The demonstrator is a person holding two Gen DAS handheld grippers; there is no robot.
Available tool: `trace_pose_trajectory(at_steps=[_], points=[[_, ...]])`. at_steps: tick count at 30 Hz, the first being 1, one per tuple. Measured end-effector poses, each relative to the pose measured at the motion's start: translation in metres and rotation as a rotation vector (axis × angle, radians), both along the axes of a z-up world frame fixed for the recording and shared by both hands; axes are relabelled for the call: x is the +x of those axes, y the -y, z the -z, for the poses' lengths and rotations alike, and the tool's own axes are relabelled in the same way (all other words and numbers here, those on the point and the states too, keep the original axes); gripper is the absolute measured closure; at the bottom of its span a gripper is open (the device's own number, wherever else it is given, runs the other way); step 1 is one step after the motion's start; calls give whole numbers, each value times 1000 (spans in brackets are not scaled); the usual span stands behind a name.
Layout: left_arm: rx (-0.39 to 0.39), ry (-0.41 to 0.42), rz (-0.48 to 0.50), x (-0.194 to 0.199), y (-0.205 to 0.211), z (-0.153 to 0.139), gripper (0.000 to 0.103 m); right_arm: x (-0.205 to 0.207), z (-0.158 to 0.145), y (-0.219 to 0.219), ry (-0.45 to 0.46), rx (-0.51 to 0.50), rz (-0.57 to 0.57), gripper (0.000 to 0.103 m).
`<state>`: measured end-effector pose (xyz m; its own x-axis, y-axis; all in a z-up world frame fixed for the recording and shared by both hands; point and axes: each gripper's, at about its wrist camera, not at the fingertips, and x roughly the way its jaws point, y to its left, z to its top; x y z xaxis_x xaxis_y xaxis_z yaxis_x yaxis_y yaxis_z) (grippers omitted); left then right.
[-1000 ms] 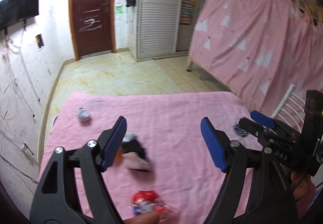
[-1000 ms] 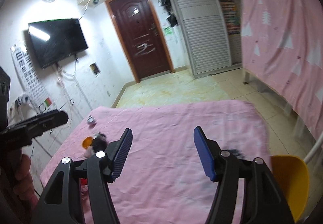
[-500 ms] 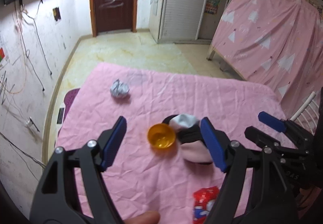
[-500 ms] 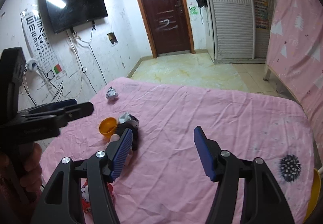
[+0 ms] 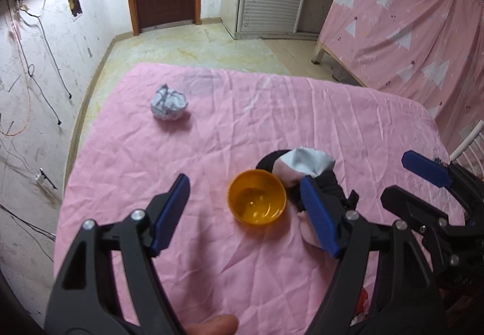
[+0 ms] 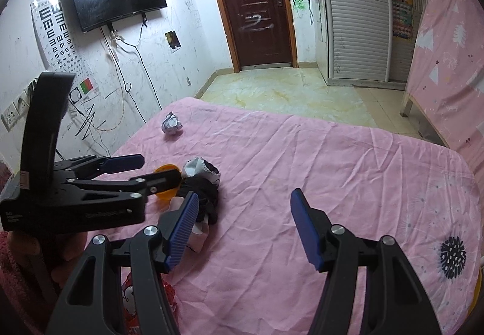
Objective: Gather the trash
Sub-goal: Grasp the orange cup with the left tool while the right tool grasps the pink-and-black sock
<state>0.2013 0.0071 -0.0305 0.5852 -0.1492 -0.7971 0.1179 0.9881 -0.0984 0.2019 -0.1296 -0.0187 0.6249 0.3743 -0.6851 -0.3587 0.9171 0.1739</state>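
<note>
Left wrist view first: the left gripper (image 5: 245, 208) hangs over the pink sheet (image 5: 242, 111) with jaws spread wide and nothing between the pads. An orange cup (image 5: 256, 197) sits upright in the gap, nearer the right-side pad, apart from both. Touching the cup's right rim is a bundle of black, grey and pink socks (image 5: 305, 165), part of it hidden behind that pad. A crumpled paper ball (image 5: 168, 105) lies well apart, up toward the sheet's far left corner, with bare cloth all round it. The far edge drops to a tiled floor (image 5: 193, 44); the left edge runs close along a scuffed wall.

Right wrist view now: the right gripper (image 6: 243, 226) also stands open, holding nothing, over a wide empty stretch of sheet running out to the right edge. A red wrapper (image 6: 130, 301) peeks out at the near edge, under its left finger. A dark burr-shaped mark or object (image 6: 452, 256) sits near the right edge; which, I cannot tell.
</note>
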Motion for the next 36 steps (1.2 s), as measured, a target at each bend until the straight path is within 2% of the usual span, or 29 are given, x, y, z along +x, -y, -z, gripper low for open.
trace_pose_trajectory(at_steps=[4,7,17,25,26,27,28,30,36], points=[[-5,-41,9,6,0,9,45,3,3,-3,-8,-4,1,46],[-25,-59,9,7,-4,14,64,5,4,-6,-17,-2,-5,46],[-73,-7,-128,-3,-44,-1,64,17,9,-38,-52,-11,-73,44],[-83,20,-179,-13,-65,-11,64,35,29,-63,-138,-38,-109,41],[-87,22,-183,-15,-68,-12,64,36,31,-65,-142,-49,-107,45],[-89,23,-184,-15,-68,-12,64,35,31,-66,-144,-57,-109,64],[-90,26,-187,-17,-70,-13,64,35,32,-67,-144,-64,-110,68],[-92,30,-189,-19,-70,-15,64,35,31,-65,-139,-60,-101,73],[-91,54,-193,-28,-65,-25,64,28,18,-50,-91,-24,-76,73]])
